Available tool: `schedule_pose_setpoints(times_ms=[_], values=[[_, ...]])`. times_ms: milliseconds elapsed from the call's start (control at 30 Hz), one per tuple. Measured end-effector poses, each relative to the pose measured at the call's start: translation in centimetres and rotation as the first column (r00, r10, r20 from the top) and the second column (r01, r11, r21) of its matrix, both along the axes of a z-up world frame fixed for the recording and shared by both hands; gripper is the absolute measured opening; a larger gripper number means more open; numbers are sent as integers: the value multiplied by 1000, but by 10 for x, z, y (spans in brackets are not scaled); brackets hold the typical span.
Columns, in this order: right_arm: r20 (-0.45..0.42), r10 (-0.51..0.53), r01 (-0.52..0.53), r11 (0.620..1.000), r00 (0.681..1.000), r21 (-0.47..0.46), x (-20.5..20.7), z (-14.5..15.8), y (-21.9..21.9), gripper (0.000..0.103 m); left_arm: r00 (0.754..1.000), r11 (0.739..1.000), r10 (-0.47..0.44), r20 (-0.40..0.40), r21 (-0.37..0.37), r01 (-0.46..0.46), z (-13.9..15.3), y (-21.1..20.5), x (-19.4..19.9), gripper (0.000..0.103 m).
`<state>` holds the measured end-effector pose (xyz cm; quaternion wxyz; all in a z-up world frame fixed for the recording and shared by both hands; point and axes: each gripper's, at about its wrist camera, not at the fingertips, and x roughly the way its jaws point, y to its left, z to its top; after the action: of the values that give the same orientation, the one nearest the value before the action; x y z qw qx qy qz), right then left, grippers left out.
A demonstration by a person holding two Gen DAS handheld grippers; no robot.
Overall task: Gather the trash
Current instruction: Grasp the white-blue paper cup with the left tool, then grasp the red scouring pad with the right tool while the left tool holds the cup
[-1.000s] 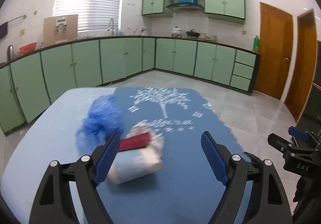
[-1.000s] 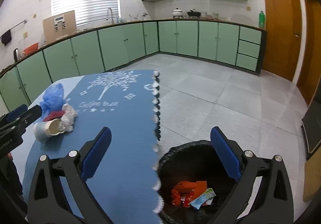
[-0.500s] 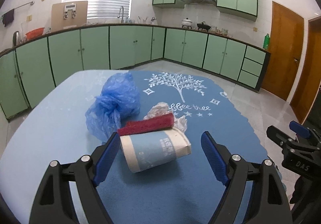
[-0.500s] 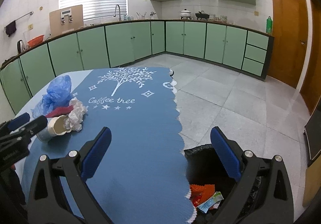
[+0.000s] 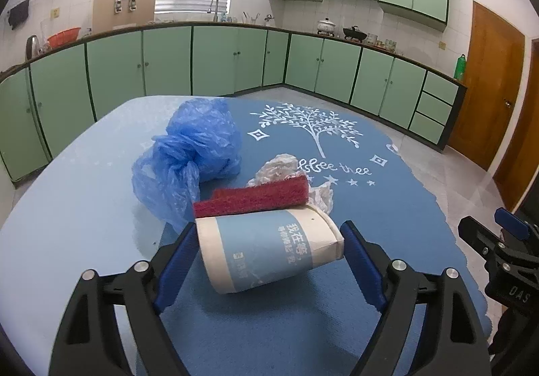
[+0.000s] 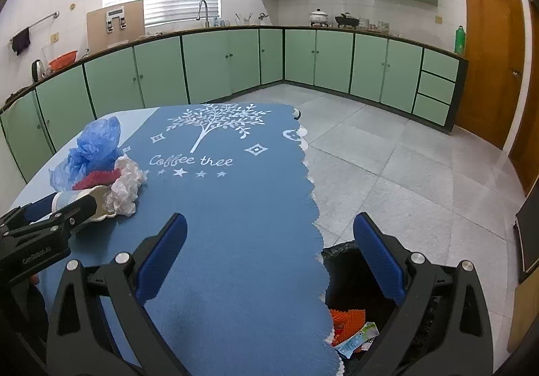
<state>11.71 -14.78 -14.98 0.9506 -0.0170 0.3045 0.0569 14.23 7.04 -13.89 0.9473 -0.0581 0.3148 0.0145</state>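
A pale blue and white paper cup (image 5: 266, 251) lies on its side on the blue table mat (image 5: 370, 207). My left gripper (image 5: 269, 226) is open, its blue pads flanking the cup's two ends. Against the cup's far side rests a red scouring pad (image 5: 252, 196), with crumpled white paper (image 5: 283, 165) behind it and a crumpled blue plastic bag (image 5: 192, 154) to the left. My right gripper (image 6: 269, 217) hangs open and empty over the mat's right edge, above a black-lined trash bin (image 6: 340, 251). In the right wrist view the left gripper (image 6: 50, 221) is at the cup (image 6: 67, 199).
The bin holds an orange wrapper (image 6: 347, 318) and other small wrappers. A tiled floor (image 6: 404, 174) lies right of the table. Green cabinets (image 6: 219, 63) line the walls and a wooden door (image 6: 492, 56) stands at the right. The light blue table edge (image 5: 67, 207) curves left.
My left gripper came down and forward until the cup lies between its pads. The right gripper drifted leftward over the mat, so the bin now sits lower right in its view.
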Motion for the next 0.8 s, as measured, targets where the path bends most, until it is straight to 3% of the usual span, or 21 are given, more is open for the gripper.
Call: schedule_pose_setpoints(times_ms=[367,800], values=[[4,7,-7,1000,1000,3,-1,3,1,96,1000,1000,-6,13,-21,6,3,1,-11,77],[28,79,-80,997,996,19,-6,16,31,96,997,999,-4,80,36,1,23,19,-54,76]])
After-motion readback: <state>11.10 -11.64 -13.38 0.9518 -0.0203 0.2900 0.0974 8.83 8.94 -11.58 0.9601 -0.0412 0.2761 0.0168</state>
